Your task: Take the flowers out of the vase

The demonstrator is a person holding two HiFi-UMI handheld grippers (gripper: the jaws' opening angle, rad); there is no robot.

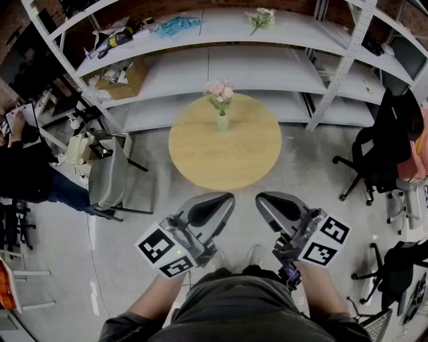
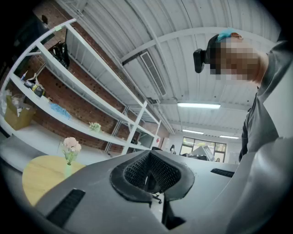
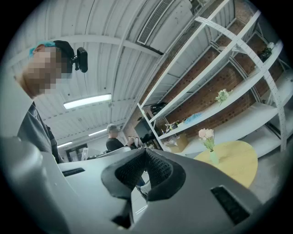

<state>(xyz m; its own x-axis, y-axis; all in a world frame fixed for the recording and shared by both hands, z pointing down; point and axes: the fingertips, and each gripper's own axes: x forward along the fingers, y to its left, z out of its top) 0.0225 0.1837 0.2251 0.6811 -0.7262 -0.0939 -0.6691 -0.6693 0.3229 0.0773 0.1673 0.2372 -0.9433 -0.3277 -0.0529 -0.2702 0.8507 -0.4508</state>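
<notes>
A bunch of pale pink flowers (image 1: 220, 92) stands upright in a small light-green vase (image 1: 223, 122) at the far side of a round wooden table (image 1: 224, 160). Both grippers are held close to the person's body, well short of the table and side by side. The left gripper (image 1: 212, 208) is shut with nothing between its jaws, and so is the right gripper (image 1: 277, 206). The left gripper view has the flowers (image 2: 71, 145) far off at its left. In the right gripper view the flowers (image 3: 206, 134) and vase (image 3: 213, 157) sit at the right.
White metal shelving (image 1: 234, 67) runs behind the table, with a second flower bunch (image 1: 261, 18) and a cardboard box (image 1: 127, 80) on it. A grey chair (image 1: 107, 177) stands left of the table, a black office chair (image 1: 378, 157) right. A person (image 1: 20, 167) sits far left.
</notes>
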